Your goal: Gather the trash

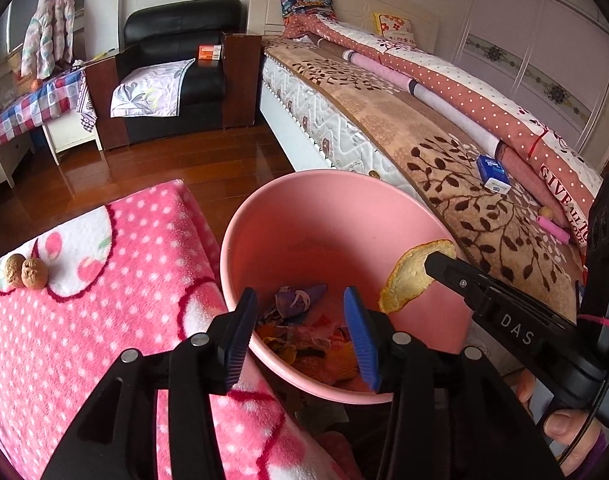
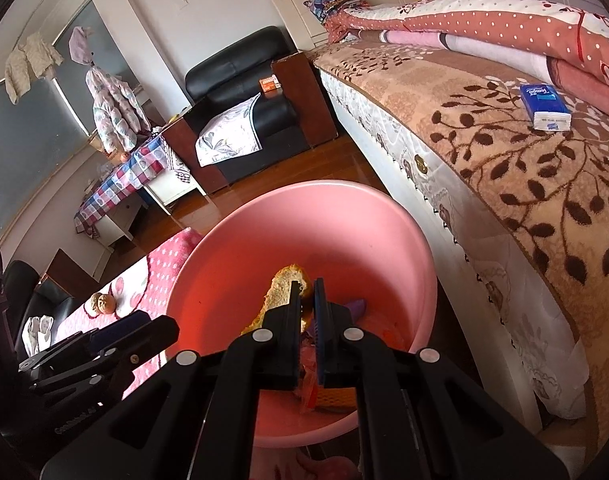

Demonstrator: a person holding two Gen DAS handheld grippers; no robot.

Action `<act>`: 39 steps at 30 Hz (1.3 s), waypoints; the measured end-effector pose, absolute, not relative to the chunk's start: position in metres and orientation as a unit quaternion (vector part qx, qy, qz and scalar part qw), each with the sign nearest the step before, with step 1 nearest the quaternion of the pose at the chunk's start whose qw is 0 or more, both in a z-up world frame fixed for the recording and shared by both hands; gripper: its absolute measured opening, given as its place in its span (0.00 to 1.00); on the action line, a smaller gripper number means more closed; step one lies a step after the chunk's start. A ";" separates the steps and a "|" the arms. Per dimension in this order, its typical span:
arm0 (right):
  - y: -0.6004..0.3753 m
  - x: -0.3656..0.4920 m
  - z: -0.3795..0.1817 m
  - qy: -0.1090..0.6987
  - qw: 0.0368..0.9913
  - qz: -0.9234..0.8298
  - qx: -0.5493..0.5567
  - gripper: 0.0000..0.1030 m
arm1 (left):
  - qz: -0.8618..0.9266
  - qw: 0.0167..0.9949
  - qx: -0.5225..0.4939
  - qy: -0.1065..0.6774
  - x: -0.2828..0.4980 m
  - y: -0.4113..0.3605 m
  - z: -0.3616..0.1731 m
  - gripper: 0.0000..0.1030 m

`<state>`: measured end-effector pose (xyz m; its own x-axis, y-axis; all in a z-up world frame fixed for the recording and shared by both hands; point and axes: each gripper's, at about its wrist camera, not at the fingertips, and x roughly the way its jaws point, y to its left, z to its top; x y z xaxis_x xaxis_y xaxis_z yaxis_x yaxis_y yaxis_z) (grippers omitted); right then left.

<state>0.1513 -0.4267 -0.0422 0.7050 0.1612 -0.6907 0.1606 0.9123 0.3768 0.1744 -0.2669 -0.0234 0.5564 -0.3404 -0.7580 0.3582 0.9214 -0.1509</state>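
A pink bin (image 1: 304, 216) stands on the floor between the bed and a pink blanket; it shows in the right wrist view too (image 2: 264, 232). Wrappers and peel scraps (image 1: 304, 332) lie in its bottom. My right gripper (image 2: 306, 292) is shut on a yellow fruit peel (image 2: 282, 288) and holds it over the bin's mouth; the left wrist view shows the peel (image 1: 412, 276) at the bin's right rim. My left gripper (image 1: 300, 332) is open and empty over the bin's near rim.
Two walnuts (image 1: 26, 272) lie on the pink dotted blanket (image 1: 84, 340) at left. A blue tissue pack (image 1: 493, 173), a walnut (image 1: 546, 211) and a pink tube (image 1: 554, 229) lie on the bed (image 1: 444, 152). A black armchair (image 1: 176, 64) stands behind.
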 end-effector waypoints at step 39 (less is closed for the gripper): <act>-0.391 0.104 -0.007 0.358 0.917 0.016 0.173 0.31 | -0.198 0.897 -0.018 0.395 0.130 -0.231 0.014 0.52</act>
<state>0.1044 -0.3914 -0.0072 0.7433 0.1540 -0.6510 0.0942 0.9393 0.3298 0.1296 -0.2307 0.0140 0.6098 -0.3701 -0.7008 0.3409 0.9208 -0.1896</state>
